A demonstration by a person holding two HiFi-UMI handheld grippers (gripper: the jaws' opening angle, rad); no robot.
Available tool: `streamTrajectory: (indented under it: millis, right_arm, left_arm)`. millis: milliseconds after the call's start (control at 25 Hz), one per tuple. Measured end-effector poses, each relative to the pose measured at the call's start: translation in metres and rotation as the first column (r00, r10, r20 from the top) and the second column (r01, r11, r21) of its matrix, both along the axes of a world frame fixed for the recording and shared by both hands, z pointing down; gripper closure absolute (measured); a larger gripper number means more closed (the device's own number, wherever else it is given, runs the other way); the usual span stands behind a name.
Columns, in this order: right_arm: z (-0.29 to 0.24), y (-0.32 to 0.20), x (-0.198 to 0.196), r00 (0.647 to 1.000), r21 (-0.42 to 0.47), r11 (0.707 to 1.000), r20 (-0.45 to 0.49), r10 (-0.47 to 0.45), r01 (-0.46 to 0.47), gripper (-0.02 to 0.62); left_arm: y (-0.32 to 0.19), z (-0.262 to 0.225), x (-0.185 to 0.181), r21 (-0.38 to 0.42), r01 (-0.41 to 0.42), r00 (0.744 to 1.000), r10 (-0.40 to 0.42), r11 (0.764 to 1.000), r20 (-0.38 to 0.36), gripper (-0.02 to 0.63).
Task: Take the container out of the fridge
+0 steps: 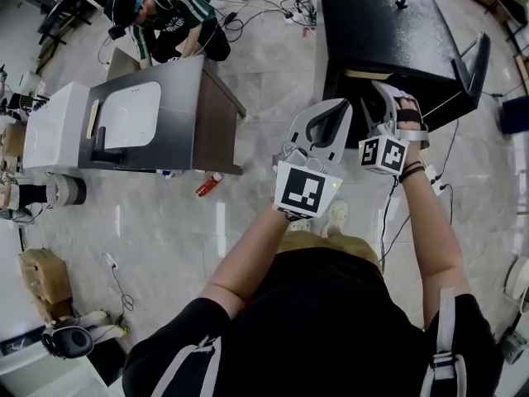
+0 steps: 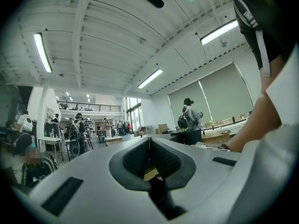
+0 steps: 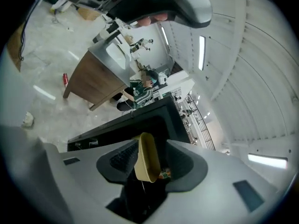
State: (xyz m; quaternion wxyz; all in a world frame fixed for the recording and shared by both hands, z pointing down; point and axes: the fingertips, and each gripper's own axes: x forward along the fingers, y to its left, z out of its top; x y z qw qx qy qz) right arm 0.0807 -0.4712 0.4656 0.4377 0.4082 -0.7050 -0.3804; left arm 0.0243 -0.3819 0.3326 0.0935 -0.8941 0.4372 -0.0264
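At the far left stands a wood-sided tabletop (image 1: 169, 98) with a grey top. Behind it a person in a green shirt (image 1: 169, 15) bends over cables on the floor. A red can (image 1: 208, 186) lies on the pale floor (image 1: 165, 238) just beside the near corner of the tabletop.

The left gripper (image 1: 337, 110) is held out in front of the person's body and clear of the fridge. Its own view shows its fingers (image 2: 135, 155) pressed together with nothing between them.

Just to its right, the right gripper (image 1: 388, 93) reaches to the front edge of the black fridge (image 1: 388, 31). Its fingers (image 3: 119, 160) stand apart. The tan container (image 3: 147, 160) sits edge-on between them, against the dark fridge front. It lies close to one pad, with a gap showing on the other side.

The fridge door (image 1: 478, 66) stands swung open at the right.
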Motion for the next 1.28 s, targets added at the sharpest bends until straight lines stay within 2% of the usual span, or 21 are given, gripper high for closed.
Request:
streamTrajectory:
  millis: [160, 400, 840, 1000, 1120, 1160, 1240, 1280]
  right_arm:
    - [0.028, -0.018, 0.008, 0.996, -0.023, 1.0, -0.089, -0.014, 0.012, 0.402]
    - [0.057, -0.046, 0.027, 0.986, 0.001, 1.0, -0.166, -0.016, 0.016, 0.376]
    - [0.092, -0.086, 0.032, 0.982, -0.06, 0.998, -0.183, -0.036, 0.025, 0.365]
    - [0.098, -0.094, 0.032, 0.985, -0.093, 0.995, -0.17, -0.043, 0.027, 0.365]
    - [0.102, -0.095, 0.031, 0.984, -0.115, 0.992, -0.165, -0.061, 0.042, 0.367]
    - [0.1, -0.094, 0.03, 0.984, -0.109, 0.993, -0.163, -0.068, 0.05, 0.381]
    - [0.095, -0.09, 0.03, 0.984, -0.106, 0.992, -0.155, -0.083, 0.067, 0.533]
    - [0.096, -0.089, 0.03, 0.984, -0.121, 0.99, -0.149, -0.092, 0.074, 0.543]
  left_arm:
    - [-0.01, 0.003, 0.003, 0.021, 0.015, 1.0, -0.015, 1.0, 0.009, 0.583]
    - [-0.025, 0.014, 0.009, -0.027, 0.052, 0.999, -0.051, 0.998, 0.018, 0.583]
    - [-0.048, 0.032, 0.0, -0.056, 0.131, 0.991, -0.129, 0.99, 0.044, 0.583]
    - [-0.051, 0.035, 0.001, -0.051, 0.14, 0.989, -0.138, 0.989, 0.052, 0.583]
    - [-0.053, 0.04, 0.004, -0.084, 0.141, 0.989, -0.137, 0.986, 0.049, 0.583]
    - [-0.053, 0.041, 0.005, -0.09, 0.139, 0.99, -0.135, 0.986, 0.048, 0.583]
    - [-0.054, 0.04, 0.008, -0.085, 0.134, 0.99, -0.13, 0.987, 0.048, 0.583]
    - [-0.054, 0.04, 0.009, -0.089, 0.133, 0.99, -0.129, 0.987, 0.049, 0.583]
